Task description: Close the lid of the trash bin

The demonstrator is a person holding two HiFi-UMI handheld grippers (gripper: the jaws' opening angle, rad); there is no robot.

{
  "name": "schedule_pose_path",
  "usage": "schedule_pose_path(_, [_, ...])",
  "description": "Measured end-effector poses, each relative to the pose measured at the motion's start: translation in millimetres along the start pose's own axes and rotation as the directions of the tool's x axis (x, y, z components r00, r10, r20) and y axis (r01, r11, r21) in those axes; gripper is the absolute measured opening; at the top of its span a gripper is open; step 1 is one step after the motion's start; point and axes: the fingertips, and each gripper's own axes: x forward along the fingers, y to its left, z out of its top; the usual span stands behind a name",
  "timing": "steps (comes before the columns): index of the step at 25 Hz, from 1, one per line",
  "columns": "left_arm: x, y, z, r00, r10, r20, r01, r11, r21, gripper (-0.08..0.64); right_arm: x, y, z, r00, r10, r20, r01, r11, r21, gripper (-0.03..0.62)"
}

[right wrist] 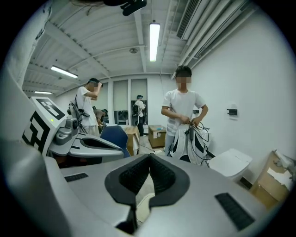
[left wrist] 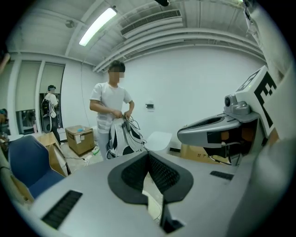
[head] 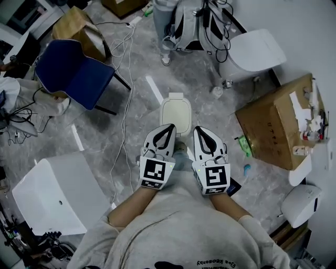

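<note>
Left gripper [head: 167, 127] and right gripper [head: 201, 130] are hovering shut, empty; trash bin lid [head: 176, 114] is looking light, stiff, best pressed on top

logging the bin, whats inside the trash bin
Contents are hidden: the white lid covers the trash bin, and the left gripper and right gripper cover its near edge.

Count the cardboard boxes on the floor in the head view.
3. One cardboard box stands at the right, one lies behind the blue chair at upper left, and one is cut off at the top edge. Others may be hidden.
</note>
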Motion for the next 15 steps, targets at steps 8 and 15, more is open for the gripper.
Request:
schedule_pose_path(8, [-31, -3, 44, 0.983, 0.015, 0.185, -0.027, 0.998, 0.064, 0.02, -27, 6, 33, 0.991, -0.004, 0.134, 0.006, 1.0, -0.016, 0.032])
schedule_pose_path(15, [-35, 5, 38, 0.981, 0.053, 0.185, -0.064, 0.996, 0.054, 0.02, -25, 14, 30, 0.983, 0.027, 0.18, -0.026, 1.0, -0.004, 0.032])
